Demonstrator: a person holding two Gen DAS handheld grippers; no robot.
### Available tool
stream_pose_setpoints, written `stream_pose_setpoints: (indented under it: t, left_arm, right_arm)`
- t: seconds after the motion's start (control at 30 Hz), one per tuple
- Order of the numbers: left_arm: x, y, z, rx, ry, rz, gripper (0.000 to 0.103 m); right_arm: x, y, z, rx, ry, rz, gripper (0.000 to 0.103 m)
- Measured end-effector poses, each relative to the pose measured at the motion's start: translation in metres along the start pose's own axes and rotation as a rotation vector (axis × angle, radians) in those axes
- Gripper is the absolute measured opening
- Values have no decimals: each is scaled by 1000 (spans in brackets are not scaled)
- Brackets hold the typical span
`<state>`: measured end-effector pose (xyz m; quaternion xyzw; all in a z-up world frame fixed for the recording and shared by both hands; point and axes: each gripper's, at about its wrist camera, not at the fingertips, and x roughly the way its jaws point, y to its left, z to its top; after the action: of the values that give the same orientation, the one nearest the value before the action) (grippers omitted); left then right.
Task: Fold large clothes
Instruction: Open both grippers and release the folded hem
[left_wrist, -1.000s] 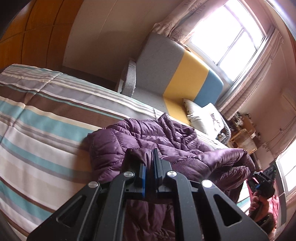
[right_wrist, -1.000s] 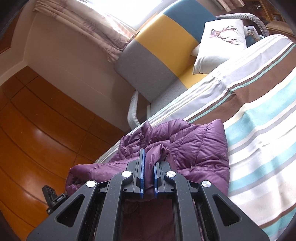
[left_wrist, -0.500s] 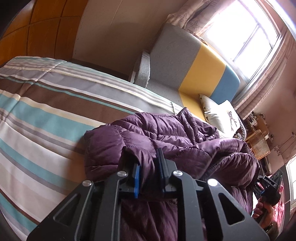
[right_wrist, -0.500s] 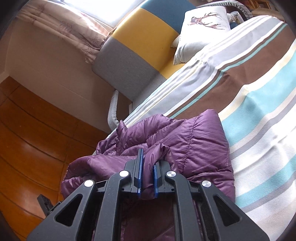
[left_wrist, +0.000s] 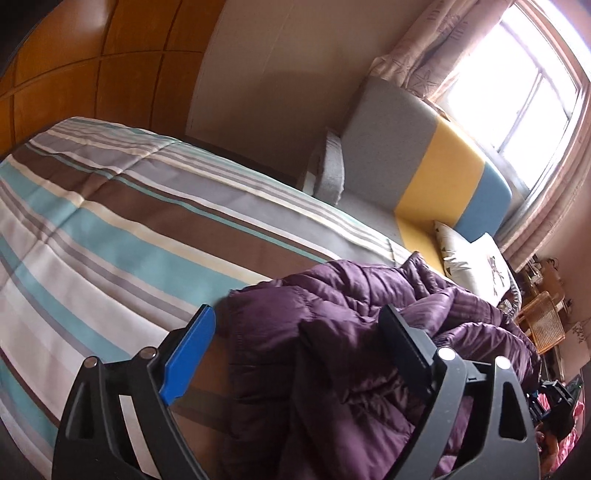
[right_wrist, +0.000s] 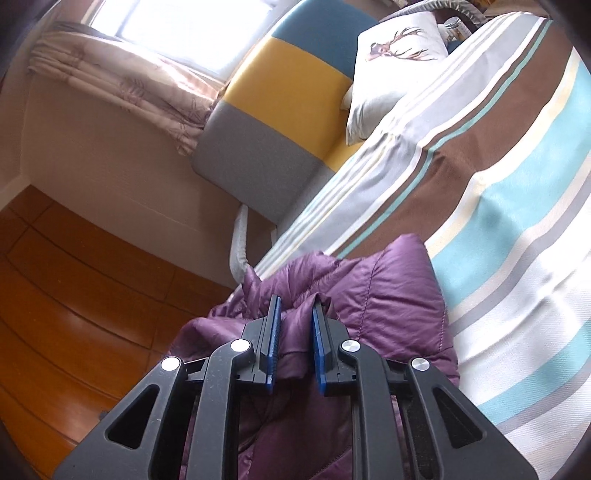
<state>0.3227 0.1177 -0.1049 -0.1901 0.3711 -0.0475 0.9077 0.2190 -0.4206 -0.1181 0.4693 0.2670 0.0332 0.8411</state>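
A purple quilted puffer jacket (left_wrist: 369, 332) lies bunched on a striped bed cover (left_wrist: 110, 236). My left gripper (left_wrist: 299, 325) is wide open, its fingers straddling a fold of the jacket without holding it. In the right wrist view the jacket (right_wrist: 384, 299) lies at the bed's edge, and my right gripper (right_wrist: 295, 314) has its jaws slightly parted around a ridge of jacket fabric that sits between the blue pads (right_wrist: 275, 332). The striped bed cover (right_wrist: 517, 221) stretches to the right.
A grey, yellow and blue sofa (left_wrist: 424, 155) stands beyond the bed under a bright window, with a white deer-print cushion (right_wrist: 395, 55) on it. Orange wooden panels (right_wrist: 74, 295) show on the left. A wicker piece (left_wrist: 546, 325) stands at far right.
My left gripper has opened wide and let go of the jacket fold. My right gripper's jaws have parted a little. The jacket has settled lower onto the bed.
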Motion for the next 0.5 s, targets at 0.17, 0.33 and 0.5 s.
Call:
stream_pose_setpoints:
  t: [0.17, 0.33, 0.5]
  left_arm:
    - [-21, 14, 0, -59, -92, 37, 91]
    - [-48, 18, -5, -81, -163, 61, 91]
    - [-55, -48, -27, 165, -85, 22, 90]
  right_arm:
    - [-34, 8, 8, -36, -143, -38, 74]
    - [-43, 41, 7, -172, -90, -88, 74]
    - [-29, 80, -17, -359, 14, -171, 69]
